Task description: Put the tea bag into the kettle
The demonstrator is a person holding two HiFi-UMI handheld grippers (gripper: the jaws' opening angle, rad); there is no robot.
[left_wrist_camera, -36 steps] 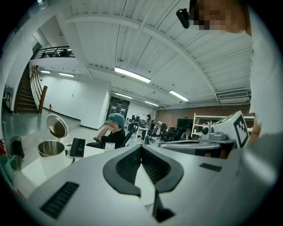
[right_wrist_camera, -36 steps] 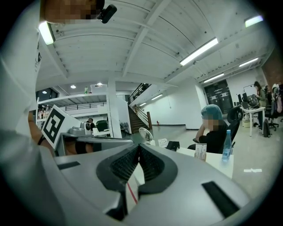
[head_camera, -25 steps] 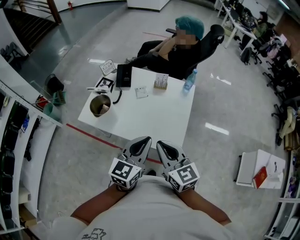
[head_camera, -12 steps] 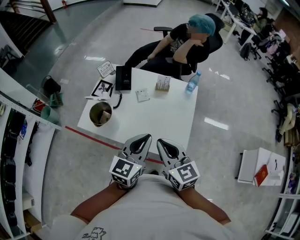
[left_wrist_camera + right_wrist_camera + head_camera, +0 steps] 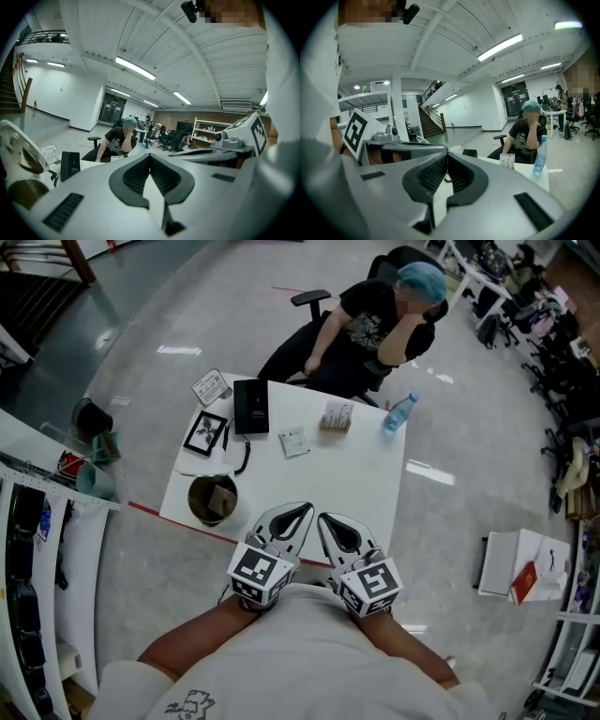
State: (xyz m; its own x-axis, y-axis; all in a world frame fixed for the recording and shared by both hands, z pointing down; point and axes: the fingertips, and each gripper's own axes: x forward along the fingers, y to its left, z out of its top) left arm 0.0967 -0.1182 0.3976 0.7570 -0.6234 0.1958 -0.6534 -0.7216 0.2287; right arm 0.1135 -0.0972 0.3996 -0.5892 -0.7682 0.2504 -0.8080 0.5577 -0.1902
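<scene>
On the white table [image 5: 347, 474], a small flat tea bag packet [image 5: 293, 442] lies near the far middle. The round metal kettle [image 5: 213, 500] stands open at the near left corner, with a pale object inside; in the left gripper view the kettle [image 5: 21, 187] shows at the left edge. Both grippers are held close to my chest, just short of the table's near edge. My left gripper [image 5: 302, 509] [image 5: 150, 156] is shut and empty. My right gripper [image 5: 324, 518] [image 5: 447, 155] is also shut with nothing in it.
A box of tea bags [image 5: 337, 415], a water bottle [image 5: 398, 413], a black box [image 5: 251, 406], a framed picture [image 5: 204, 432] and a card [image 5: 208, 387] sit along the table's far and left sides. A person sits in a chair [image 5: 375, 315] behind the table.
The table and kettle have drawn nearer to my grippers as I stepped forward. The grippers stay shut, side by side. The seated person has shifted in the chair.
</scene>
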